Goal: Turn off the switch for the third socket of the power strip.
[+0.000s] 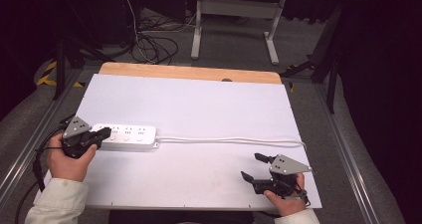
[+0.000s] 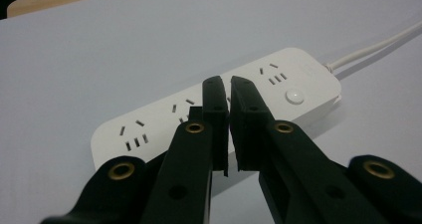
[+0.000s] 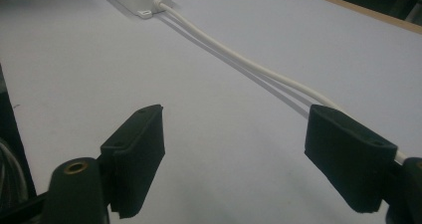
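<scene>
Closest to us, the right gripper sits at the near right corner of the table, jaws spread wide apart with nothing between them. In the right gripper view its two black pads look soft and blocky, kind of foam-like, hovering over the bare white surface.

Over on the near left, the left gripper has its jaws pulled almost together, just a thin slit between them, with nothing clamped. The tips sit right at the left end of the power strip; we can't tell if they're actually touching it.

The strip is a long white plastic bar with rounded corners, lying flat on the left side of the table. We count three socket groups plus one round button at the cable end. No brand or writing that we can read.

One white cable runs from the strip's right end across to the table's right edge. The far edge of the table shows bare wood.
</scene>
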A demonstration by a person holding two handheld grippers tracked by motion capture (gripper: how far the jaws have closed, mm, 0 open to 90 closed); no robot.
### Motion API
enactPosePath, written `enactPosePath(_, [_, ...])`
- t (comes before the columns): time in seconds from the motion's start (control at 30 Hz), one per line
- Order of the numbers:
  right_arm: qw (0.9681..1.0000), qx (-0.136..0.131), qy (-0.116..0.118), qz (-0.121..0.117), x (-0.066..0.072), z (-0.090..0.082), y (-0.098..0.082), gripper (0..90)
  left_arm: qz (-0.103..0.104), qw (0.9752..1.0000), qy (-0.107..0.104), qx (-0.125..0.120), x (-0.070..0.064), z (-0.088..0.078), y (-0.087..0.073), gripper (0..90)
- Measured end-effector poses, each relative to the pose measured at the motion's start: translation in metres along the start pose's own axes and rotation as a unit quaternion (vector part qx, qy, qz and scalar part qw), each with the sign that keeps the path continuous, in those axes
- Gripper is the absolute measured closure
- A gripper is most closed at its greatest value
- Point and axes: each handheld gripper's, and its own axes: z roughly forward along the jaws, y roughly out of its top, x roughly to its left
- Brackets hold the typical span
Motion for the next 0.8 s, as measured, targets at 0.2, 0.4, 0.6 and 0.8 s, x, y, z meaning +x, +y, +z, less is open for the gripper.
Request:
enactPosePath(0.2, [1.0000, 0.001, -0.001, 0.000, 0.000, 0.000, 0.000, 23.7, -0.005, 0.9998, -0.019, -0.006, -0.002, -0.003, 0.002, 75.1])
enactPosePath(0.4, [1.0000, -0.001, 0.000, 0.000, 0.000, 0.000, 0.000, 23.7, -0.006, 0.9983, -0.054, -0.019, -0.011, -0.012, 0.006, 52.4])
enactPosePath(0.6, [1.0000, -0.003, 0.001, 0.000, 0.001, -0.001, 0.000, 23.7, -0.008, 0.9959, -0.075, -0.050, -0.017, -0.023, 0.008, 31.0])
enactPosePath(0.8, [1.0000, -0.003, 0.001, 0.000, 0.000, -0.001, 0.000, 23.7, -0.006, 0.9918, -0.098, -0.082, -0.026, -0.034, 0.009, 20.8])
